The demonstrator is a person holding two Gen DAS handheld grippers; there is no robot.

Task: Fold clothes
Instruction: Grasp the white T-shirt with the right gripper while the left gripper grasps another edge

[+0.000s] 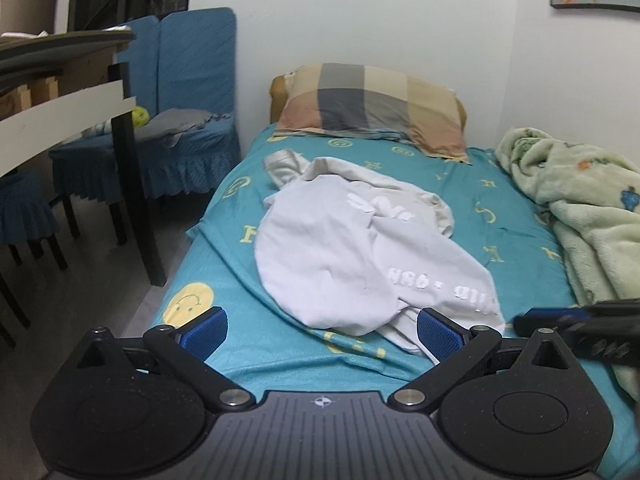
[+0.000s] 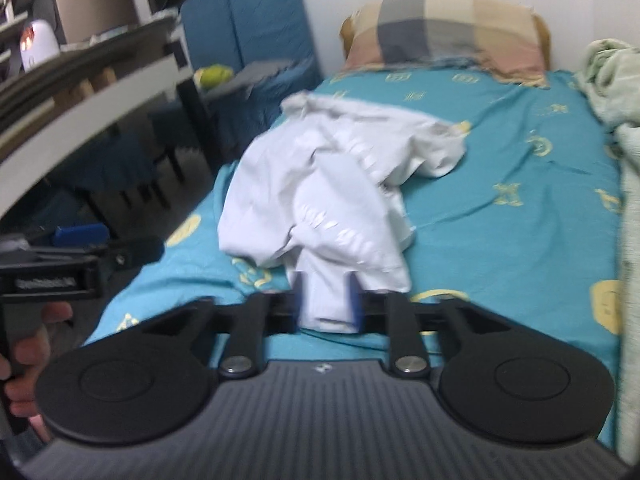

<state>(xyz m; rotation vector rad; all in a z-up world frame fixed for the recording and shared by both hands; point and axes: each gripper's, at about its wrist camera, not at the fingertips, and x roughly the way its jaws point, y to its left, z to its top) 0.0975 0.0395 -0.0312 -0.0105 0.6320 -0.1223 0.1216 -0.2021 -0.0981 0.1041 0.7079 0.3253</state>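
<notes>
A crumpled white garment [image 1: 360, 240] with white lettering lies in a heap on the teal bed sheet [image 1: 240, 344]. My left gripper [image 1: 322, 330] is open, its blue pads wide apart just before the garment's near edge, holding nothing. My right gripper [image 2: 326, 300] is shut on the near edge of the white garment [image 2: 320, 184], a fold of cloth pinched between its blue pads. The right gripper also shows at the right edge of the left wrist view [image 1: 576, 320]. The left gripper shows at the left of the right wrist view [image 2: 80, 256], held by a hand.
A checked pillow [image 1: 372, 108] lies at the head of the bed against the white wall. A pale green blanket [image 1: 580, 208] is bunched along the bed's right side. Blue-covered chairs [image 1: 180, 112] and a table [image 1: 60, 92] stand left of the bed.
</notes>
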